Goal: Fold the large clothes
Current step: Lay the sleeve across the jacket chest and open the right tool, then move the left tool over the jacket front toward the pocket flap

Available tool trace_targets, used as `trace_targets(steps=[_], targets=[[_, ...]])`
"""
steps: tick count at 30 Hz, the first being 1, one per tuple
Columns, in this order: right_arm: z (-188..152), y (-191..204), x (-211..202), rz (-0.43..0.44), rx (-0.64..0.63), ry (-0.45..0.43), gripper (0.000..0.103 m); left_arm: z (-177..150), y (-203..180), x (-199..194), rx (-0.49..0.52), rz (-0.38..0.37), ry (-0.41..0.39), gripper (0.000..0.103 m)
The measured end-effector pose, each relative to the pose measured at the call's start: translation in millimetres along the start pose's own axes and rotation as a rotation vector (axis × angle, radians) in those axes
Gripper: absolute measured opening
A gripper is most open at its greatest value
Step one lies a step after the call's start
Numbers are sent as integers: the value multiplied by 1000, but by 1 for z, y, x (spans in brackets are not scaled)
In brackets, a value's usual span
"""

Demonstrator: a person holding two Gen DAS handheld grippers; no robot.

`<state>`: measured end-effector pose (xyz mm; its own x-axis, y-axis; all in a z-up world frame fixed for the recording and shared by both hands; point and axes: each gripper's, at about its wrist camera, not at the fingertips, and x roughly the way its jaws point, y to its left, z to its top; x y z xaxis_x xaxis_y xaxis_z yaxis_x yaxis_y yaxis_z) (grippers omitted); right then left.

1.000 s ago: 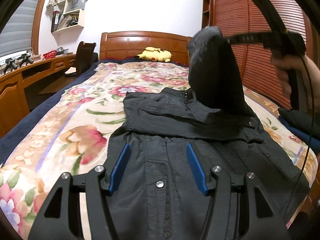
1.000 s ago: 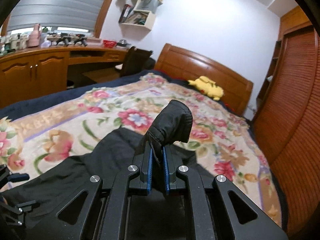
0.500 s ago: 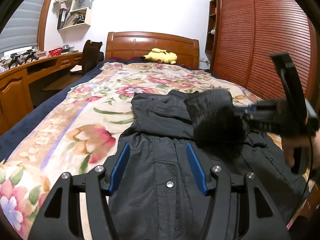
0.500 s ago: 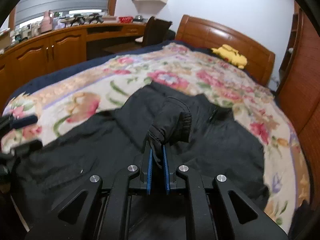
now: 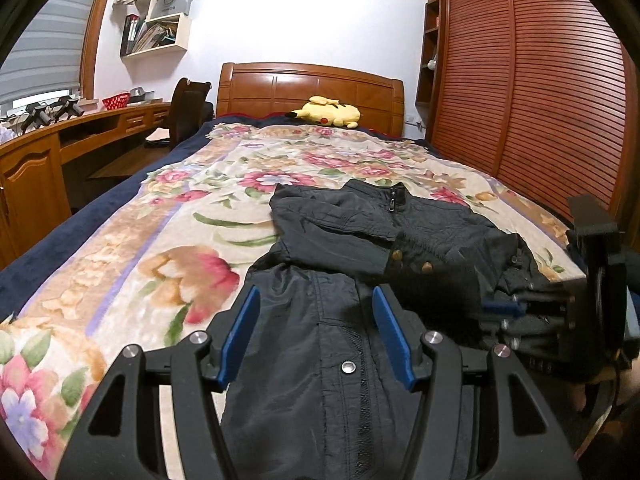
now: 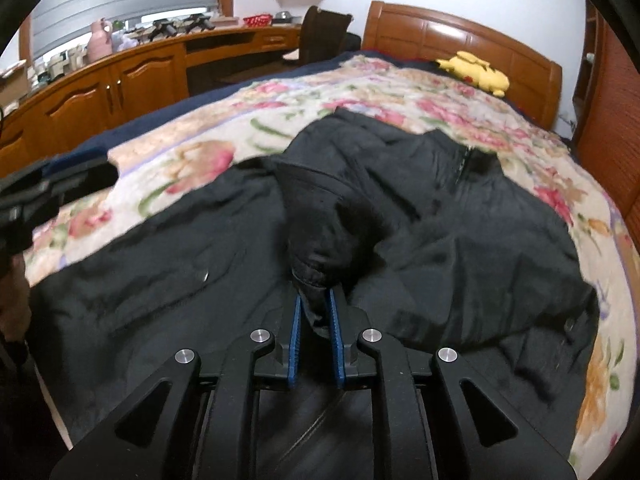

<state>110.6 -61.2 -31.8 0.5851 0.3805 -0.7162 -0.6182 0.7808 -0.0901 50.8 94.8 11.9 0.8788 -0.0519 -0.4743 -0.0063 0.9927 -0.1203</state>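
Now my left gripper [image 5: 316,334] hangs with its jaws spread wide and nothing between the blue pads, above the lower front of the black jacket [image 5: 320,360], which lies flat on the floral blanket [image 5: 132,248] of the bed. From this side I see what the other view blurs: the zipped stand-up collar, a metal snap on the placket, a mesh-edged zipper strip, and two brass-toned buttons on the cuff of the near sleeve, folded across the chest. The fabric is thin and faintly shiny, with fine creases. At the right edge my right gripper [image 5: 500,308] shows from the side, low over the jacket, blurred

From the right wrist, my right gripper [image 6: 316,320] has the sleeve cuff [image 6: 316,268] between its ribbed blue pads; those jaws are opening, and the bunched, rounded cuff sits in the narrow gap, its sleeve draped over the jacket's body. Only here do I see the jacket's whole spread, reaching toward both sides of the bed, and my left gripper [image 6: 56,184] at the far left. A yellow plush toy [image 6: 476,70] rests by the carved wooden headboard [image 6: 440,36]
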Motion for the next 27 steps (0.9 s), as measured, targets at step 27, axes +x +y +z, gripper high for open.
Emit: trace_targets(steps=[27], targets=[[-72,-69,-43,-203,117,37,48,-16,-36,34,105,-52,137,58]])
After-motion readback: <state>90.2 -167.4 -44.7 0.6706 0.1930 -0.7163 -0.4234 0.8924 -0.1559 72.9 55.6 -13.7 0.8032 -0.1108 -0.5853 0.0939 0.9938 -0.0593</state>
